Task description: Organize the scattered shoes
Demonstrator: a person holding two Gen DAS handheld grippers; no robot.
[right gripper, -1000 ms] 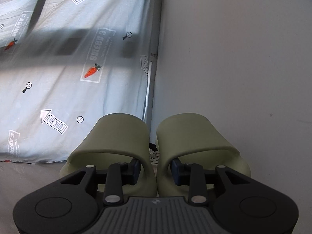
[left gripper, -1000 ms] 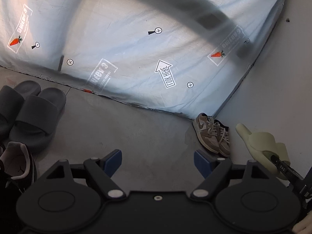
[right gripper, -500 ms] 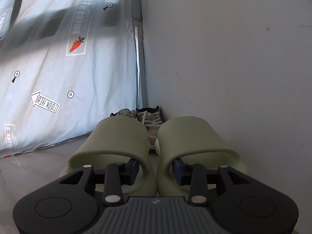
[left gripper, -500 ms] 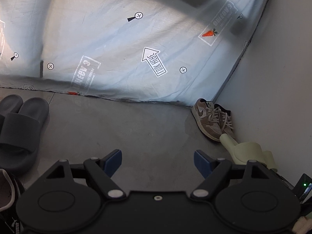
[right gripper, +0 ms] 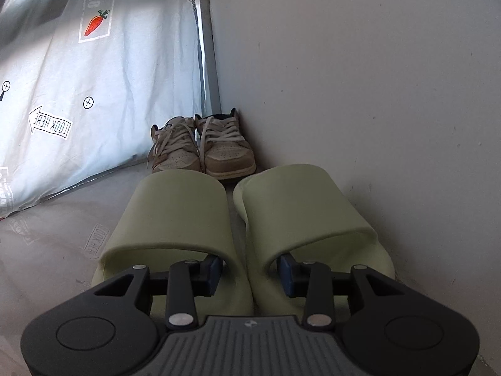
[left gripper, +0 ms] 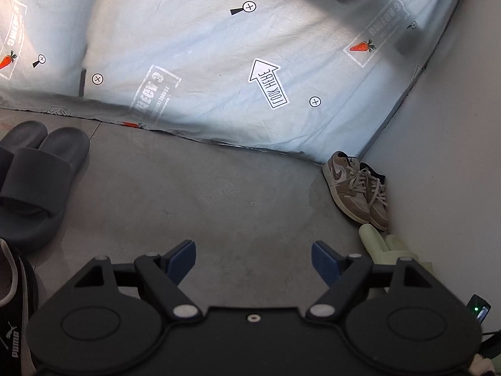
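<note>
A pair of pale green slides [right gripper: 175, 213] lies side by side on the grey floor along the white wall, toes just behind a pair of tan sneakers [right gripper: 203, 147] in the corner. My right gripper [right gripper: 250, 274] has one finger under each strap and is shut on the slides' inner walls. In the left wrist view the green slides [left gripper: 385, 244] show at the right, behind the tan sneakers [left gripper: 357, 188]. My left gripper [left gripper: 253, 260] hangs open over bare floor, with nothing between its fingers.
Dark grey slides [left gripper: 37, 175] lie at the left, with a black Puma shoe [left gripper: 15, 313] at the lower left edge. A printed pale sheet [left gripper: 219, 47] hangs down to the floor at the back. The white wall [right gripper: 360, 78] borders the right side.
My right gripper has come down with the green slides, from mid-air to the floor behind the sneakers. The left gripper has drifted a little and stays open.
</note>
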